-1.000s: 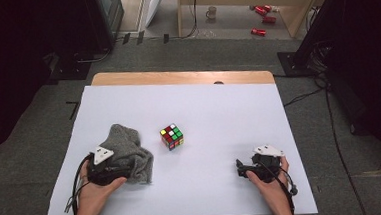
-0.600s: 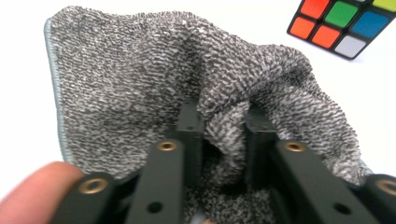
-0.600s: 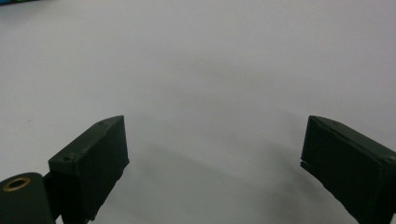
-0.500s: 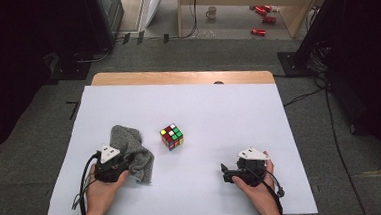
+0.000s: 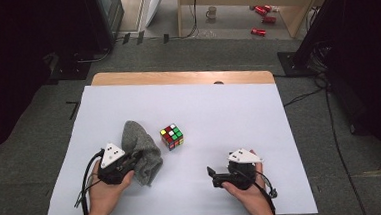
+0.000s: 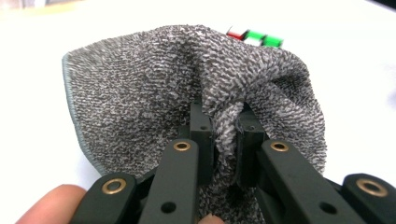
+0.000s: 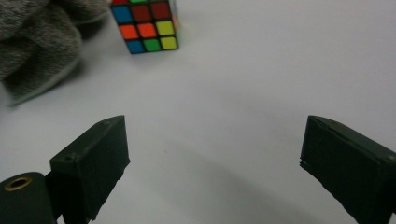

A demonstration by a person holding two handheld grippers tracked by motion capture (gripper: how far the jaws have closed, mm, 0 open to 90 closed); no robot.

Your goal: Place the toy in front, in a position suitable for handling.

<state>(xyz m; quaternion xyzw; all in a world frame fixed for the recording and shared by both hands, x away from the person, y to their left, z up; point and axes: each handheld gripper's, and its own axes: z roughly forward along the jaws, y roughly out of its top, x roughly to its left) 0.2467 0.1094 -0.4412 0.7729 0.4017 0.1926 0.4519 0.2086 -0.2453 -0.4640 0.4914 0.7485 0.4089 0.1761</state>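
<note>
High view: grey cloth (image 5: 142,149) at lower left of white worktop (image 5: 219,111), pinched by left gripper (image 5: 131,160); could drag into cube (image 5: 172,136) nearby if swung. Left gripper view: fingers (image 6: 201,126) clamped on thick looped fold. Right gripper view: right gripper (image 7: 212,154) wide apart, holding nothing.

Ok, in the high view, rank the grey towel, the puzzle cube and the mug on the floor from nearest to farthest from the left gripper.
1. Grey towel: pinched between the jaws of the left gripper, bunched at the table's near left.
2. Puzzle cube: on the white table mid-way across, just right of the towel.
3. Mug: on the floor beyond the table's far edge.
</note>
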